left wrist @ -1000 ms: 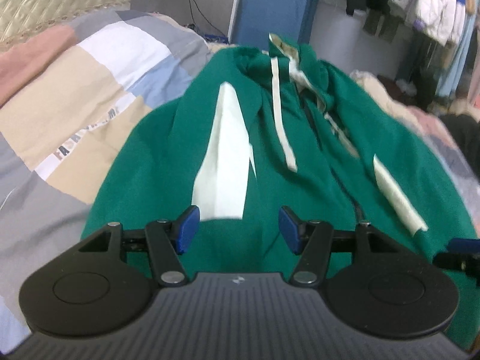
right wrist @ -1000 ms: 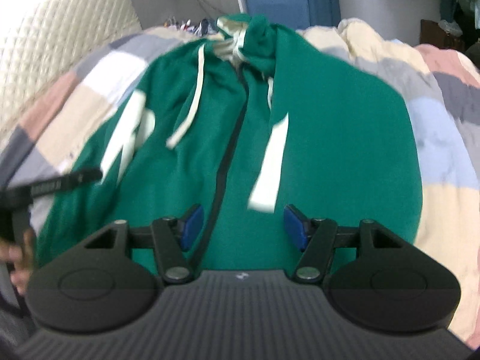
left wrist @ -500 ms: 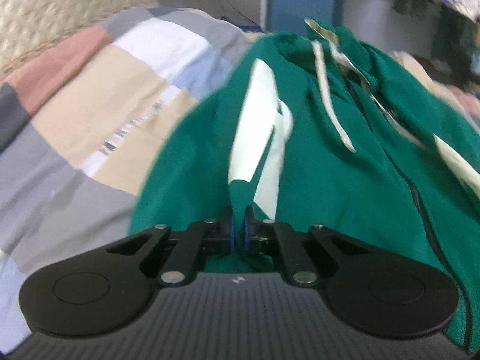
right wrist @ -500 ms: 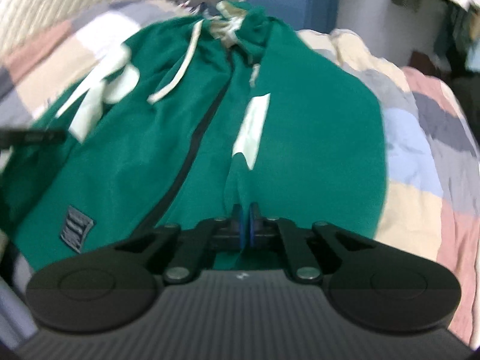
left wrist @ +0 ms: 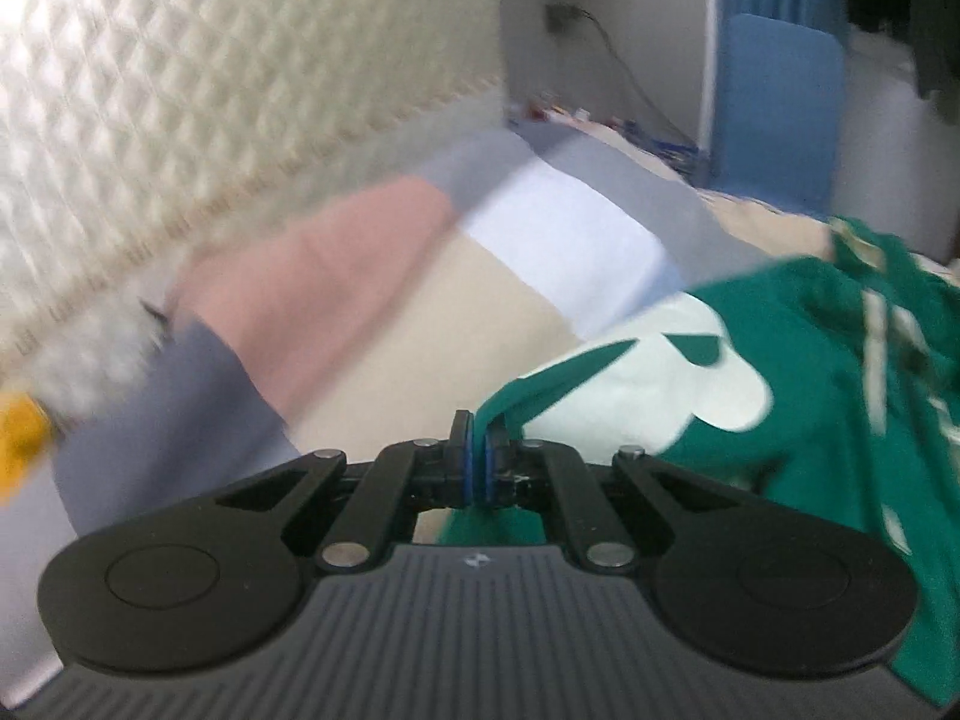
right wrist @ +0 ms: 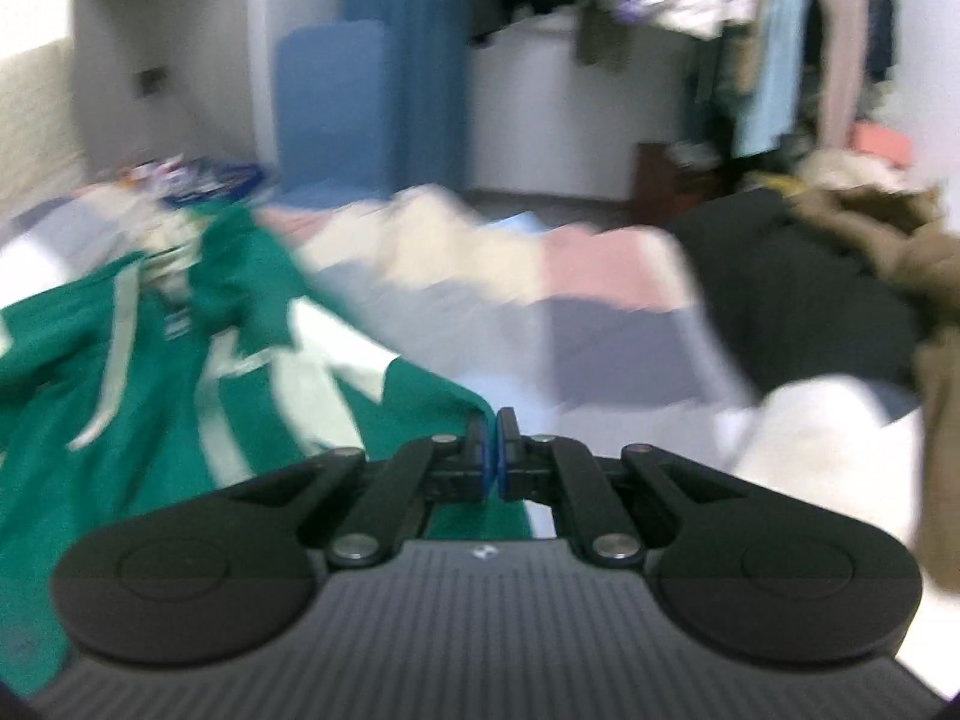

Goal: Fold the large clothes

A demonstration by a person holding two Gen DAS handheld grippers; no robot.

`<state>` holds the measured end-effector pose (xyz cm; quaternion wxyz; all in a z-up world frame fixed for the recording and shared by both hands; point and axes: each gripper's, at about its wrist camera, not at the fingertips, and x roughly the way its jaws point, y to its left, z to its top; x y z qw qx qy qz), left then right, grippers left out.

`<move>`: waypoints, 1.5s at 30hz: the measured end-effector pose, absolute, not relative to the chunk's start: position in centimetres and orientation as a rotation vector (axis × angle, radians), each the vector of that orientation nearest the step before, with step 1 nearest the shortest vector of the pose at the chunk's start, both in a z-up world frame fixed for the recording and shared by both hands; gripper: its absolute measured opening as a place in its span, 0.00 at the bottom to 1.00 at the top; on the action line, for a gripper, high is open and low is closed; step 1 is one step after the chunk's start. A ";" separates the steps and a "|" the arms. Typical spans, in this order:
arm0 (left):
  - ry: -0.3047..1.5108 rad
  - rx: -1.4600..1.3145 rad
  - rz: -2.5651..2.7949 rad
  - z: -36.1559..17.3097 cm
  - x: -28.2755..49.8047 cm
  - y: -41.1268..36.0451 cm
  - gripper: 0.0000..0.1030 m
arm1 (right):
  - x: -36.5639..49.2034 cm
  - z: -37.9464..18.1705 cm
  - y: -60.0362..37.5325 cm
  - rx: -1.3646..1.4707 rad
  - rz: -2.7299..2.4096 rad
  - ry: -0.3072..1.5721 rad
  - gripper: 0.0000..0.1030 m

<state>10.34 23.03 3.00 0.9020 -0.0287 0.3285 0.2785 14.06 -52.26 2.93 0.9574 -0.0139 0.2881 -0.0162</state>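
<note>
A green zip hoodie (left wrist: 810,420) with pale stripes and white drawstrings lies on the patchwork bed. In the left wrist view it fills the right side; my left gripper (left wrist: 477,450) is shut on its lower hem, the cloth pinched between the blue pads. In the right wrist view the hoodie (right wrist: 150,396) lies at the left; my right gripper (right wrist: 493,441) is shut on the hem's other part. Both views are blurred by motion.
The patchwork quilt (left wrist: 468,276) covers the bed. A quilted cream headboard (left wrist: 210,108) rises at the left. A blue chair (left wrist: 774,108) stands beyond the bed. A black and brown coat (right wrist: 828,300) lies at the right, with hanging clothes (right wrist: 780,30) behind.
Both grippers went from open over the hem to shut on it. Since then they have swung apart, the left toward the headboard and the right toward the coat, pulling the hem.
</note>
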 end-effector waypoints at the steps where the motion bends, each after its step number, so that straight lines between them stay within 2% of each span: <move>1: 0.676 -0.049 0.600 3.2 11.1 23.7 0.04 | 14.9 2.8 -53.3 -0.032 -0.066 0.574 0.04; 5: 0.691 -0.028 0.697 1.8 14.4 26.6 0.04 | 18.9 0.9 -57.2 -0.009 -0.182 0.529 0.04; 11: 0.769 -0.035 0.767 -2.6 18.3 29.8 0.05 | 23.6 -5.2 -60.4 -0.002 -0.299 0.576 0.05; 15: 0.789 -0.089 0.781 -4.8 18.5 30.7 0.05 | 25.9 -9.2 -61.3 0.042 -0.319 0.662 0.05; 18: 0.751 -0.096 0.773 -5.2 17.8 30.5 0.05 | 25.5 -9.6 -61.1 0.130 -0.302 0.650 0.07; 21: 0.759 -0.091 0.752 -4.9 17.2 29.7 0.17 | 24.4 -8.5 -60.1 0.167 -0.268 0.624 0.09; 23: 0.749 -0.097 0.719 -4.3 16.5 29.0 0.44 | 24.1 -7.7 -59.7 0.172 -0.251 0.627 0.10; 24: 0.741 -0.094 0.707 -3.8 16.1 28.1 0.61 | 23.7 -7.2 -59.6 0.180 -0.238 0.628 0.11; 25: 0.733 -0.086 0.699 -3.5 15.8 27.3 0.62 | 23.1 -6.5 -59.5 0.199 -0.229 0.622 0.13; 26: 0.725 -0.076 0.680 -3.0 15.3 26.1 0.62 | 22.6 -5.9 -59.6 0.223 -0.221 0.615 0.21; 27: 0.723 -0.075 0.656 -2.5 14.7 25.1 0.62 | 21.8 -5.2 -59.5 0.251 -0.206 0.605 0.40; 29: 0.708 -0.074 0.604 -1.7 13.5 22.8 0.62 | 20.6 -4.1 -59.3 0.296 -0.182 0.578 0.60; 37: 0.664 -0.117 0.334 2.2 11.3 11.4 0.62 | 13.9 0.6 -54.6 0.321 -0.031 0.561 0.59; 45: 0.626 -0.014 0.052 5.5 9.4 -5.2 0.62 | 8.6 1.9 -50.3 0.460 0.098 0.629 0.59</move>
